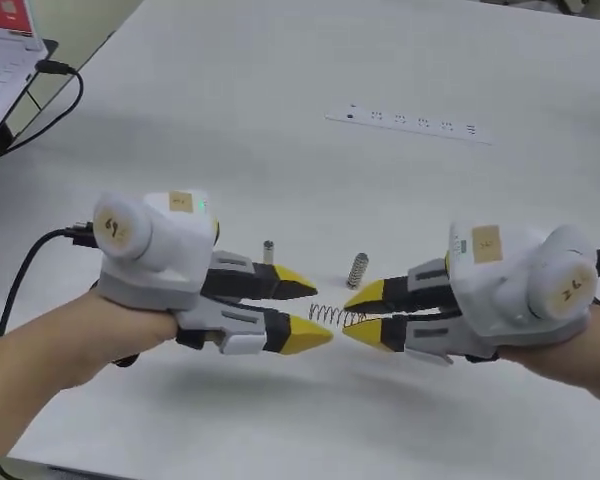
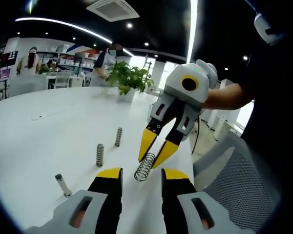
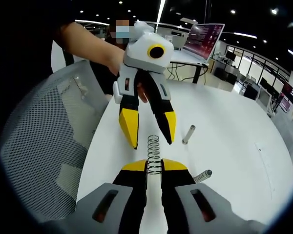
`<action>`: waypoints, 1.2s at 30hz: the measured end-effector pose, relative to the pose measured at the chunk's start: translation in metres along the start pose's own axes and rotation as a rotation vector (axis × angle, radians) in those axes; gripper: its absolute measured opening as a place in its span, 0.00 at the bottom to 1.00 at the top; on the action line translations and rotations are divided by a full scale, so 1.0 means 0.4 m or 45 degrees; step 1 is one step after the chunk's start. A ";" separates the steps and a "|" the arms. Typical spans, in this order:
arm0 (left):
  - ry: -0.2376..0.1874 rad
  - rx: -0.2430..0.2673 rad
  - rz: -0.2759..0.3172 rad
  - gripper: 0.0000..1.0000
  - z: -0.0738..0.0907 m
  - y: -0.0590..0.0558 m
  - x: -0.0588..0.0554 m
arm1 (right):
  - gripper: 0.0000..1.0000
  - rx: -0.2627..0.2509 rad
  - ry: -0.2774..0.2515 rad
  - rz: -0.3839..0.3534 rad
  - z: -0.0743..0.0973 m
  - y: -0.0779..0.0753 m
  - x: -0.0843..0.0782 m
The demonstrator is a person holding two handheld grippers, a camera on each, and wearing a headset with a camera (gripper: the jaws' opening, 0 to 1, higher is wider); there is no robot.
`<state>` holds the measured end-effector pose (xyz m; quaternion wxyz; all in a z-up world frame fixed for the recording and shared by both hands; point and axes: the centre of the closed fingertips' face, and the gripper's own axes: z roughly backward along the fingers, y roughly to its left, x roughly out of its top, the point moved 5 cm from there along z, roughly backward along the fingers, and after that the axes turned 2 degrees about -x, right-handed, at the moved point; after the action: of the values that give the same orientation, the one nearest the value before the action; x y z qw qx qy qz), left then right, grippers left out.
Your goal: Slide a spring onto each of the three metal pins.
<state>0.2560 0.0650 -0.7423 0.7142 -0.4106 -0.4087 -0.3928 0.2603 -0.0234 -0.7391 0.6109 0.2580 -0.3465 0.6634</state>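
- The right gripper [image 3: 154, 166] has its yellow-tipped jaws pinched on one end of a loose coiled steel spring [image 3: 153, 146], which sticks straight out from them.
- The left gripper [image 2: 141, 174] faces it tip to tip with its jaws spread; the free end of the spring lies near the gap between them, and I cannot tell if it touches.
- That spring is held in the air above the white worktop [image 1: 280, 150], on the person's side of the short bare metal pin [image 2: 62, 184].
- The bare pin stands upright on the worktop.
- In the left gripper view two more upright pins, each already wearing a spring, stand in a row beyond the bare pin: the nearer sprung pin [image 2: 99, 154], then the farther sprung pin [image 2: 118, 136].
- A long white power strip [image 1: 410, 122] lies flat, well beyond the bare pin.
- An open laptop [image 1: 0, 50] sits far to the left of the bare pin, at the worktop's edge.
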 end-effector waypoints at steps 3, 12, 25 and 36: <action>-0.006 -0.010 0.001 0.22 -0.003 -0.003 0.003 | 0.08 0.003 -0.008 0.001 0.002 -0.001 0.002; -0.027 -0.027 0.000 0.16 -0.010 -0.010 0.011 | 0.07 0.021 -0.017 0.009 0.005 0.008 0.004; -0.031 -0.044 -0.013 0.06 -0.010 -0.017 0.011 | 0.07 0.026 -0.054 0.004 0.012 0.007 0.017; -0.034 -0.045 -0.005 0.05 -0.006 -0.023 0.004 | 0.07 0.041 -0.069 0.003 0.016 0.011 0.023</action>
<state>0.2487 0.0593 -0.7393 0.7005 -0.4277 -0.4120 -0.3958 0.2542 -0.0225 -0.7289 0.5963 0.2853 -0.3526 0.6624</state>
